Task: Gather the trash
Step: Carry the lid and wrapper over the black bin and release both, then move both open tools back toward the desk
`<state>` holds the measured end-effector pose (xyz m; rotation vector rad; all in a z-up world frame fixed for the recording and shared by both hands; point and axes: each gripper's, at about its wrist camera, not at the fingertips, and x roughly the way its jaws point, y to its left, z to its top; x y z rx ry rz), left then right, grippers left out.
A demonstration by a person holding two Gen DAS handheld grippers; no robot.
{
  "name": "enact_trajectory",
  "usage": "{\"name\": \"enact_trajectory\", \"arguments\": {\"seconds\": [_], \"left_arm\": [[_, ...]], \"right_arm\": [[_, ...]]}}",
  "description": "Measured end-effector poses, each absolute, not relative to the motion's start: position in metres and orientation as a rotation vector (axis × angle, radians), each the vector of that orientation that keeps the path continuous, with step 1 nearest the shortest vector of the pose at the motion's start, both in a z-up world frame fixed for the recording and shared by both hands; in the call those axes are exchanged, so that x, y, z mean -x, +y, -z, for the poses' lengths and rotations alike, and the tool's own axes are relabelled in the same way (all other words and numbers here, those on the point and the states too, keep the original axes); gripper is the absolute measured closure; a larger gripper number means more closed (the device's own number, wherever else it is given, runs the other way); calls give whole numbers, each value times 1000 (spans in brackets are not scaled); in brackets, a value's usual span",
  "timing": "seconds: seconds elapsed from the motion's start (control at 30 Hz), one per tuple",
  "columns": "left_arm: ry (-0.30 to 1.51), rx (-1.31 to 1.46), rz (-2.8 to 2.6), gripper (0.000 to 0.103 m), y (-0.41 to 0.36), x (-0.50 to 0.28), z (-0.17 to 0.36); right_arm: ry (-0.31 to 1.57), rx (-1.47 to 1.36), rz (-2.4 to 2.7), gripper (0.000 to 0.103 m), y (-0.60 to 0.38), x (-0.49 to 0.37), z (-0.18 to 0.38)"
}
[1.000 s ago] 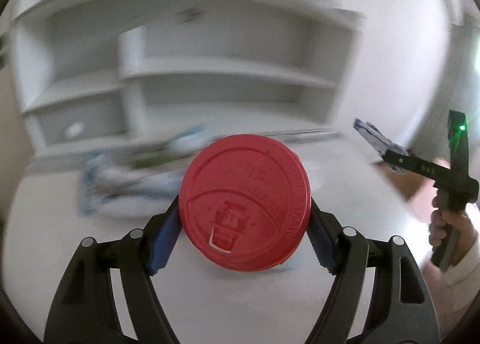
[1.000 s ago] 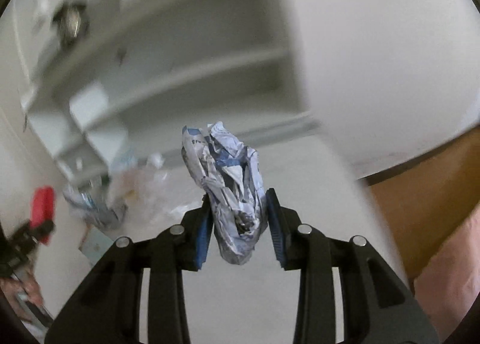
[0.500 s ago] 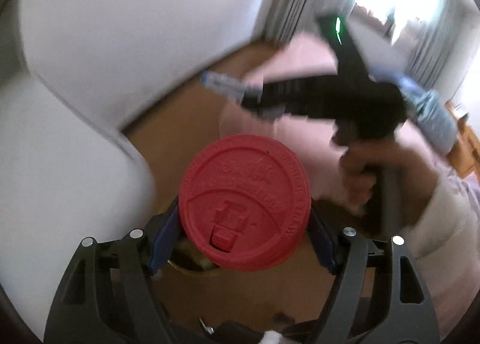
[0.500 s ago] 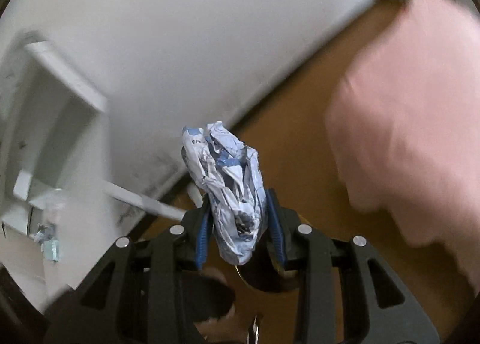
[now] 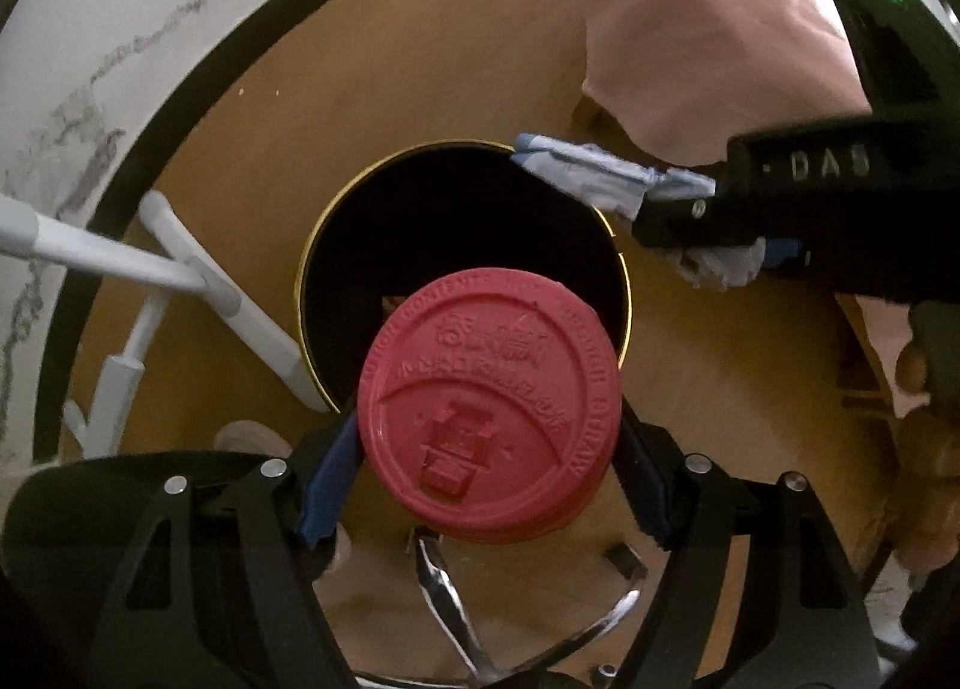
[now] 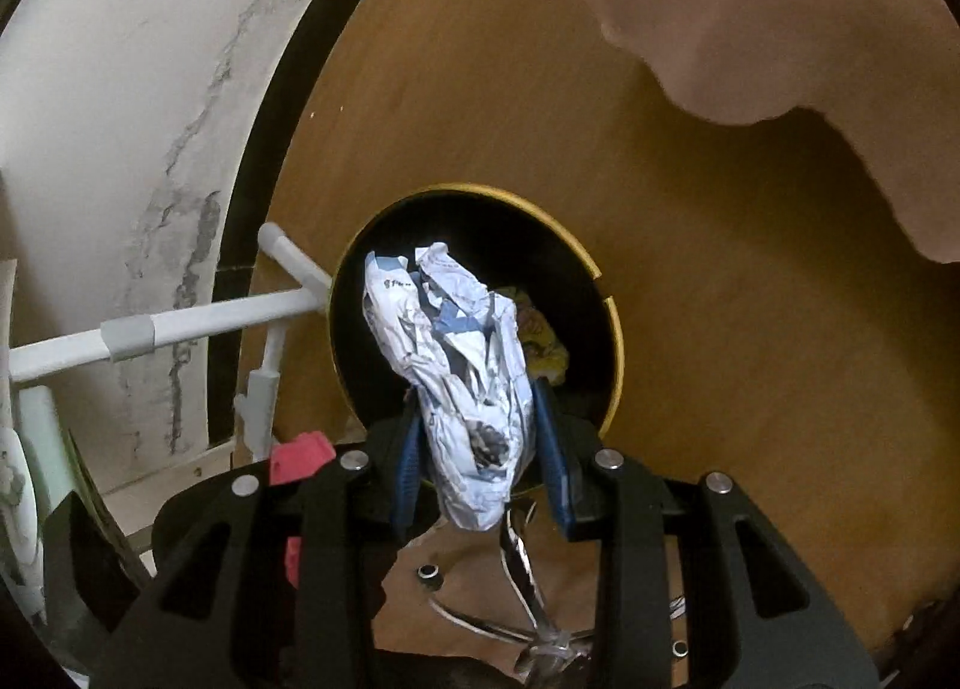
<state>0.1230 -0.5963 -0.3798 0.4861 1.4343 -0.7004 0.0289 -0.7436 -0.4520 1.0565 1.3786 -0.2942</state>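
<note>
A round black bin [image 5: 456, 221] with a gold rim stands on the brown floor below both grippers. My left gripper [image 5: 487, 467] points straight down, its blue pads clamped on a red plastic cup lid [image 5: 489, 407] over the bin's near edge; anything under the lid is hidden. My right gripper [image 6: 480, 449] is shut on a crumpled white-and-blue paper [image 6: 462, 377] that hangs above the bin's rim [image 6: 612, 329]. In the left wrist view that paper [image 5: 588, 179] pokes over the far rim. A yellow wrapper [image 6: 540, 341] lies inside the bin.
White tube legs of a frame [image 5: 180, 269] touch the bin's left side. A white marbled wall with a dark skirting [image 5: 72, 89] curves behind. Pink cloth [image 5: 690, 17] hangs at the upper right. A chrome chair base [image 5: 444, 581] lies near the bottom edge.
Both grippers have swung away from the white desk and shelves and dropped toward the floor, now hanging over the black bin. Each still holds its item: the red lid and the crumpled paper.
</note>
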Motion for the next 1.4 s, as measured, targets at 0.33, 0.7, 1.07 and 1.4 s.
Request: {"name": "enact_trajectory", "arguments": {"seconds": [0.33,0.7,1.07,1.4], "left_arm": [[1466,-461,704,28,-594,-128,398],[1303,-430,812,8,-601,-102,361],[426,-170,947,7,-532,-49,64],[332,28,303,6,-236,-136,-14]], "right_arm": [[1400,-1056,285,68,-737,-23,471],[1254,-1043,448,17,-763,-12,418],[232,-626,858,6,-728,81,100],[28,-386,459,6,-546,12,10]]}}
